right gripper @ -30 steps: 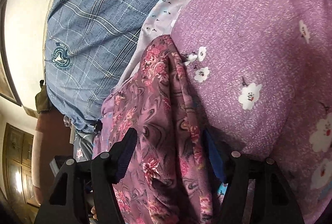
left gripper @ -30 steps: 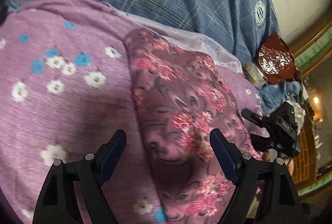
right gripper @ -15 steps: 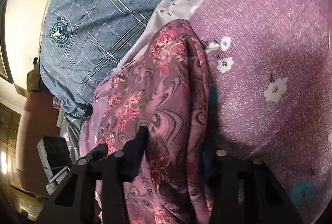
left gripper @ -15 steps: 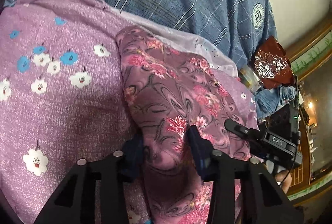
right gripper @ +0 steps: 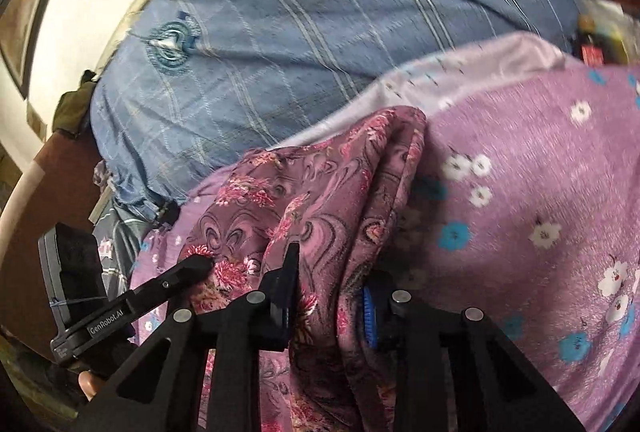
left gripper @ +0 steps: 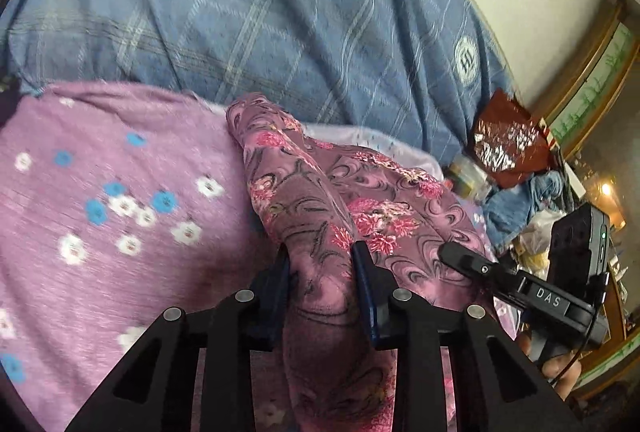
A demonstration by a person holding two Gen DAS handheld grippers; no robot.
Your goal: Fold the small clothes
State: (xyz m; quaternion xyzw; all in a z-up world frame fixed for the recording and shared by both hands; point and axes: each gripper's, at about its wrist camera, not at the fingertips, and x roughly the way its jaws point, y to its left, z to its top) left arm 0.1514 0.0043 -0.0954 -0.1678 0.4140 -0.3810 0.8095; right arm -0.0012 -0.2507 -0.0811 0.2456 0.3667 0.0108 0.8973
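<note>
A small mauve garment (left gripper: 320, 200) with pink flowers and dark swirls lies bunched on a purple flowered bedsheet (left gripper: 120, 192). My left gripper (left gripper: 322, 268) pinches a raised fold at its near end, jaws still closing, blue pads pressed into the cloth. In the right wrist view the same garment (right gripper: 328, 192) is gathered between the fingers of my right gripper (right gripper: 332, 272), which is also closing and grips a thick fold. Each view shows the other gripper beside the cloth: the right one (left gripper: 464, 258) and the left one (right gripper: 196, 264).
A blue plaid pillow (left gripper: 280, 12) lies behind the garment, with a pale lilac cloth (right gripper: 460, 72) under its edge. A red-brown shiny bag (left gripper: 508, 144), blue cloth and clutter sit at the right by a wooden frame. A hand (left gripper: 560, 372) holds the right gripper's handle.
Both grippers went from wide open around the garment to pinched on it. Both have lifted, raising folds of the cloth off the sheet, and the right one has rolled.
</note>
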